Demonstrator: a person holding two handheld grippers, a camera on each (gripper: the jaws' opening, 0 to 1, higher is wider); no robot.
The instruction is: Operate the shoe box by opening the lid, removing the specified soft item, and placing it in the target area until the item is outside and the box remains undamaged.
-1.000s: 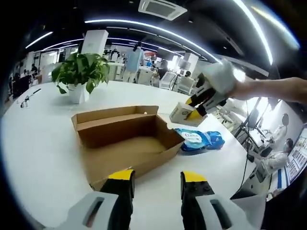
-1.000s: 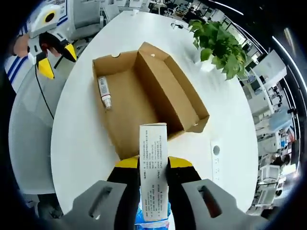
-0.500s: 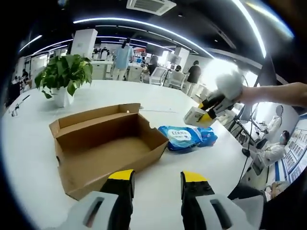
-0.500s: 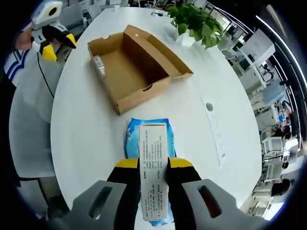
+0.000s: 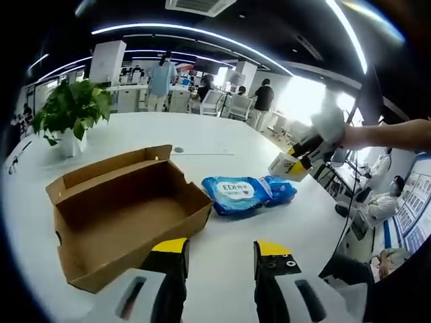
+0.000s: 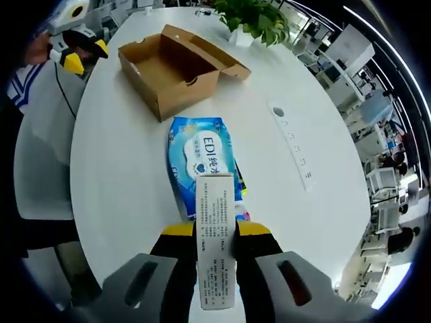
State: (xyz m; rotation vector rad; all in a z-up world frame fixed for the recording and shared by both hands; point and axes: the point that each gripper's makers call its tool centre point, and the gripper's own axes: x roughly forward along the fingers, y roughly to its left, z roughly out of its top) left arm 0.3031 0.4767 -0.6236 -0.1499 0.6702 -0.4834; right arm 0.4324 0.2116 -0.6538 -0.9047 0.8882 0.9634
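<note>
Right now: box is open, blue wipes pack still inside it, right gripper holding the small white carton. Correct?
Not quite. The blue wipes pack lies on the white table beside the open box, not inside it; the right gripper view shows it clearly. The rest holds: the box is open and the right gripper is shut on the small white carton.

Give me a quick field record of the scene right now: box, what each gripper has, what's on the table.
box: cardboard shoe box, open, on the white table
box contents: none visible from these angles
right gripper: shut on a small white carton, held above the table
left gripper: open, holding nothing, near the box's front
on table beside box: blue wipes pack, with a second blue pack behind it, both outside the box
also on table: potted plant beyond the box
</note>
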